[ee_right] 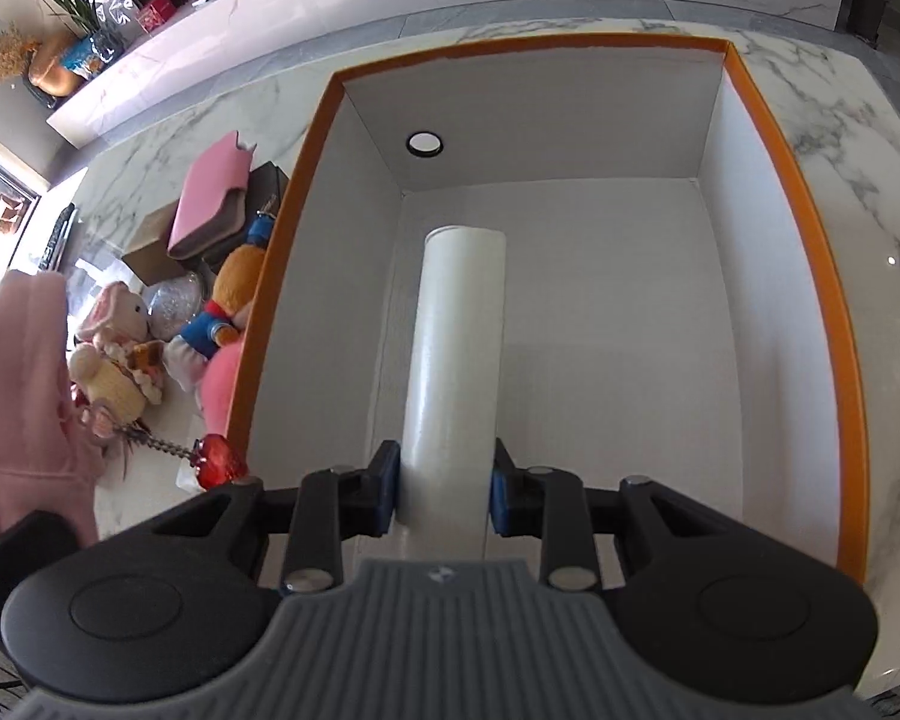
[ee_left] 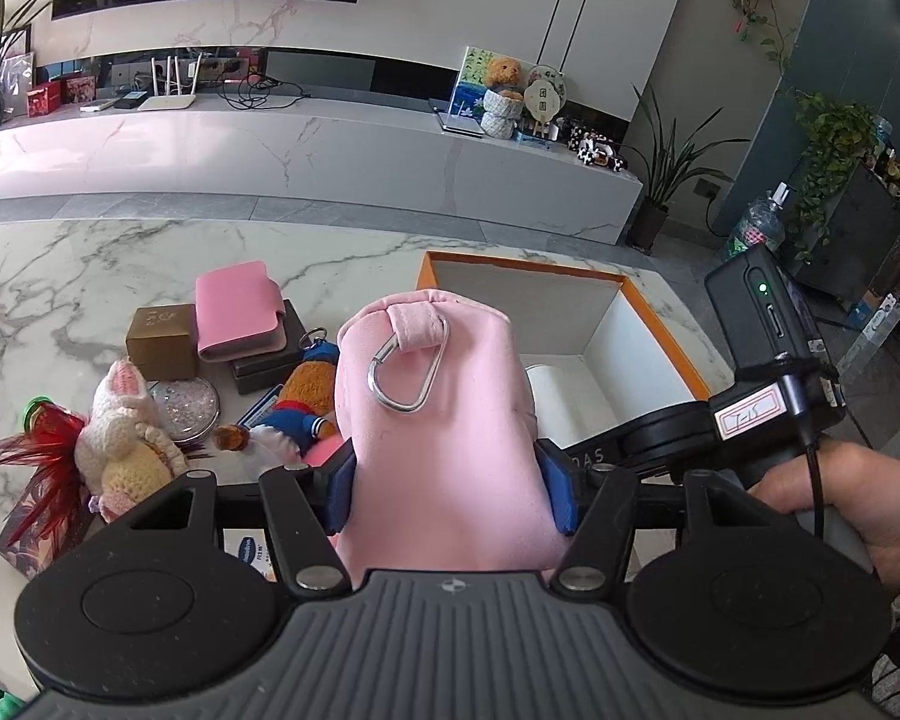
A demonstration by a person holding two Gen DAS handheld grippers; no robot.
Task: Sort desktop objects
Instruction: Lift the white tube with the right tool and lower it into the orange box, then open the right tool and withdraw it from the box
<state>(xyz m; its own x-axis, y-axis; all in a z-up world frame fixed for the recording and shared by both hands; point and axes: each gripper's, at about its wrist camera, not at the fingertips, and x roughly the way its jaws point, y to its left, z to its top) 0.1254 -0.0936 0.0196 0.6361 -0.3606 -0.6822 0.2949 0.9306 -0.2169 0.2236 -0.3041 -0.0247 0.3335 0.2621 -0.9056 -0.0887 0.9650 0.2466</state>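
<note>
A soft pink pouch (ee_left: 444, 420) with a silver carabiner sits between the blue pads of my left gripper (ee_left: 450, 492), which is shut on it above the marble table, just left of the orange-rimmed white box (ee_left: 660, 324). In the right wrist view the same pouch (ee_right: 18, 390) shows at the far left. My right gripper (ee_right: 444, 492) is shut on a white cylinder (ee_right: 459, 330), held over the inside of the box (ee_right: 810, 228) and pointing toward its far wall. I cannot tell whether the cylinder touches the box floor. The cylinder (ee_left: 564, 396) also peeks out behind the pouch.
Left of the box lies a cluster: a pink wallet (ee_left: 240, 309) on a dark box, a gold box (ee_left: 162, 339), a crocheted rabbit (ee_left: 126, 432), a bear plush (ee_left: 306, 396), a glitter compact (ee_left: 186, 405) and a red heart keychain (ee_right: 219, 459). A person's hand (ee_left: 840, 504) grips the right handle.
</note>
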